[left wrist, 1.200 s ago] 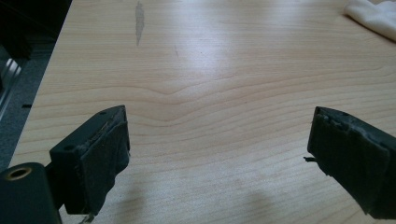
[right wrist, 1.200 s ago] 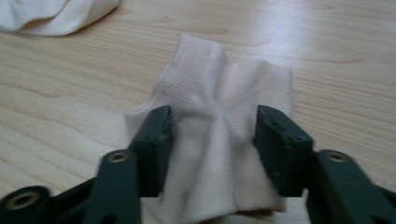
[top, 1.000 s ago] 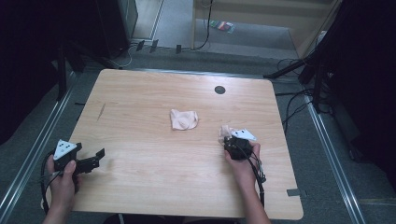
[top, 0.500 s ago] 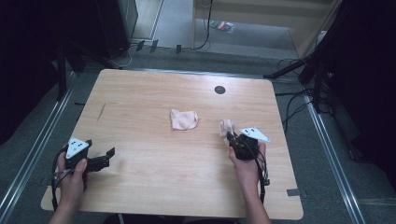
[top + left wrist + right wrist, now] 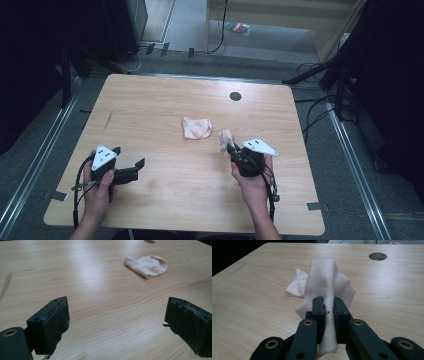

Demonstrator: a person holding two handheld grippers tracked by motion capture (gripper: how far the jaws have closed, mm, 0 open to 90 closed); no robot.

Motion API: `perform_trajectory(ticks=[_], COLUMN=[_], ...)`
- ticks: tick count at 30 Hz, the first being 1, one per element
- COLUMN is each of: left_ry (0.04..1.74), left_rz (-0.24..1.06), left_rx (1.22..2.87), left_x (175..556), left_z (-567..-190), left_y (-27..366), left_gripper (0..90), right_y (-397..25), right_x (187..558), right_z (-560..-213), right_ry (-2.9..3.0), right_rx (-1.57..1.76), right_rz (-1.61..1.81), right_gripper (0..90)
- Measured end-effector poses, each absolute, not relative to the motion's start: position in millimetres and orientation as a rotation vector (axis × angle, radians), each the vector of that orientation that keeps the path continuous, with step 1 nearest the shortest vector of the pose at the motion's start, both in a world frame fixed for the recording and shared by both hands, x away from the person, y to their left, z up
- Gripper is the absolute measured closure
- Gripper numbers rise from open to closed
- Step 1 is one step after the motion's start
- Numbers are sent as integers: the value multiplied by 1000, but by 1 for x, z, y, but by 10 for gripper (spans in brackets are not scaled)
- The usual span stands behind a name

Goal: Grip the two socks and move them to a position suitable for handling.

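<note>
Right hand-held gripper level, clamping sock | left hand-held gripper agape, low

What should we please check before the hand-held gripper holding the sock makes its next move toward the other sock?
1. Right hand-held gripper shut on held sock: ok.
2. Held sock lifted off the table: cannot tell.
3. Second sock lies flat, apart from the held one: ok.
4. Left hand-held gripper open, nothing between its jaws: ok.
5. Path between the socks free: ok.
</note>
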State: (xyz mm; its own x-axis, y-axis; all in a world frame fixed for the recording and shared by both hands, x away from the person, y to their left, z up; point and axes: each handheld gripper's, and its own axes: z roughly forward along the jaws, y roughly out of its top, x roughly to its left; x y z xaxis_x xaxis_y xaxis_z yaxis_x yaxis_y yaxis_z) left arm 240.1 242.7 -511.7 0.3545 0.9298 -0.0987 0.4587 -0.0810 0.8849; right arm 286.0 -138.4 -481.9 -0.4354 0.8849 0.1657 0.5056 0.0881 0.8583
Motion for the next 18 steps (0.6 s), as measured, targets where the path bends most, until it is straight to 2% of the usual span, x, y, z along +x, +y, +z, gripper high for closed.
perform_trajectory(ticks=[10, 18], left_ry=[1139, 1064], left_rz=[531, 460], left_rx=[1718, 1762], left_x=[247, 237], left_z=[-507, -516], left_y=[195, 182], left_gripper=[65, 65], right_y=[-104, -80], right_x=[270, 260], right_z=[-489, -500], right_ry=[2059, 2139], right_rx=[1321, 1285], right_rz=[1314, 1296], right_gripper=[829, 825])
